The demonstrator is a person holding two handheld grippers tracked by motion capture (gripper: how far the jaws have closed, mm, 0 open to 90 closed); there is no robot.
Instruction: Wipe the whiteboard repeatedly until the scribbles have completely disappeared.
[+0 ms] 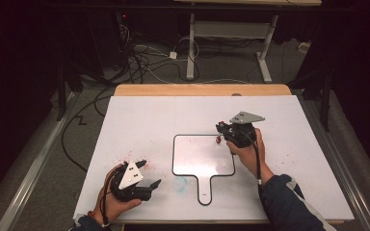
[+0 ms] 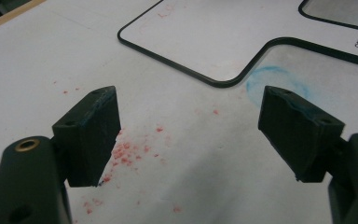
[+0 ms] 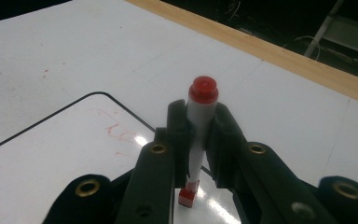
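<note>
One marker (image 3: 200, 126) is clamped between the fingers of the right gripper (image 3: 200, 140); its long axis is upright, red end up above the fingertips, red-tipped lower end below them, just above the board (image 3: 51, 158). One small handled board is seen lying flat on the table (image 1: 139, 115), faint red strokes on it. The left gripper (image 2: 189, 135) is held released, nothing between its fingers; red specks and a blue smudge (image 2: 272, 79) are noted beyond them.

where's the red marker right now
The red marker is clamped upright in the right tool, over the far right corner of the small whiteboard, as the high view shows; its red end sticks up in the right gripper view.
</note>
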